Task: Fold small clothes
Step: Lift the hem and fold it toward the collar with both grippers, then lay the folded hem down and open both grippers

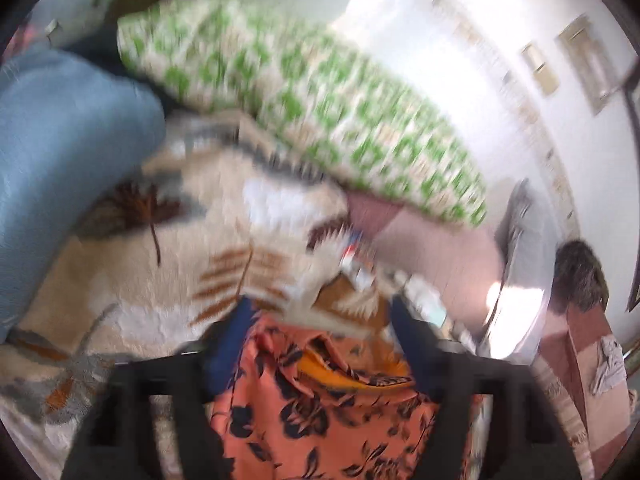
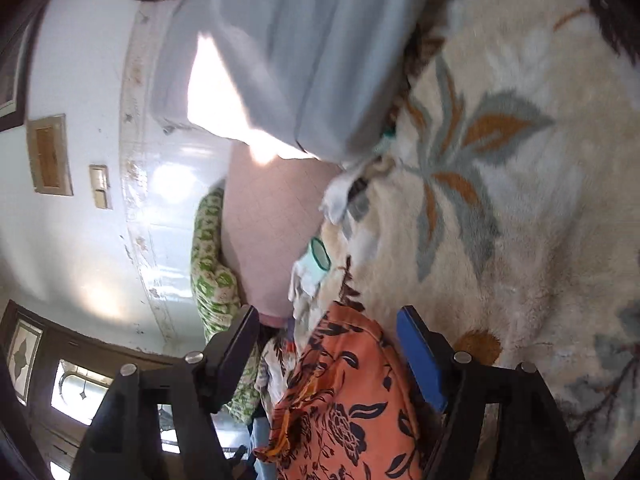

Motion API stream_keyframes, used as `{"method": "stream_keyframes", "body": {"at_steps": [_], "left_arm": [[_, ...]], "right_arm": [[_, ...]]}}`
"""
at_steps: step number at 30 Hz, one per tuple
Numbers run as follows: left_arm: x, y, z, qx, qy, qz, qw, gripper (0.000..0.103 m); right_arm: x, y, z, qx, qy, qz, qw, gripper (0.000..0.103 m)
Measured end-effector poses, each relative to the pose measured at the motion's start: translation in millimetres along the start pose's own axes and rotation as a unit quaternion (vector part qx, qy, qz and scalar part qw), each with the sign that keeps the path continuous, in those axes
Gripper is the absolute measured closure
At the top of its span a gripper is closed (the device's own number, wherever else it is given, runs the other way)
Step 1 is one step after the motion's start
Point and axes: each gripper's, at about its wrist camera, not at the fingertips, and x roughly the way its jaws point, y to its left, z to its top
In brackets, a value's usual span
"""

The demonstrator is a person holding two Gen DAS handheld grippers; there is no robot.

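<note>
Both grippers point slightly downward over a floral blanket (image 2: pixel 520 184). The left gripper (image 1: pixel 320 320) stands with jaws apart, and so does the right gripper (image 2: pixel 328 328); one orange flowered garment (image 1: pixel 320 408) lies loose between each pair, unpinched. Two pillows show: one green-patterned (image 1: pixel 304 100), one blue (image 2: pixel 304 52).

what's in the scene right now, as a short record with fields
garment: orange floral cloth, bunched, lying between the fingers of both grippers
left gripper: jaws wide, pads not pressing the cloth
right gripper: jaws wide, cloth between them, no squeeze seen
surface: cream blanket with leaf pattern
nearby: green-patterned pillow, blue pillow, small white clothes
image quality: left wrist view blurred
</note>
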Motion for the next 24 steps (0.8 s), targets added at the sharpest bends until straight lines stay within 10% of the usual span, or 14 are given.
{"method": "stream_keyframes", "body": {"at_steps": [6, 14, 17, 22, 24], "left_arm": [[-53.3, -42.4, -45.3, 0.044, -0.047, 0.044, 0.997, 0.023], [-23.7, -3.0, -115.3, 0.042, 0.023, 0.219, 0.9747, 0.023], [-18.7, 17.2, -108.2, 0.023, 0.023, 0.227, 0.9734, 0.023], [-18.2, 42.1, -90.7, -0.021, 0.03, 0.228, 0.973, 0.023], [-18.9, 44.1, -85.6, -0.025, 0.031, 0.226, 0.9734, 0.023]], "right_arm": [[14.7, 92.1, -68.0, -0.218, 0.078, -0.078, 0.97, 0.029], [123.0, 153.8, -231.5, -0.417, 0.233, -0.151, 0.865, 0.032], [164.0, 165.2, -276.7, -0.454, 0.261, -0.163, 0.836, 0.032], [247.3, 175.0, -314.8, -0.435, 0.316, -0.173, 0.825, 0.076], [276.0, 173.5, -324.9, -0.424, 0.324, -0.186, 0.825, 0.08]]}}
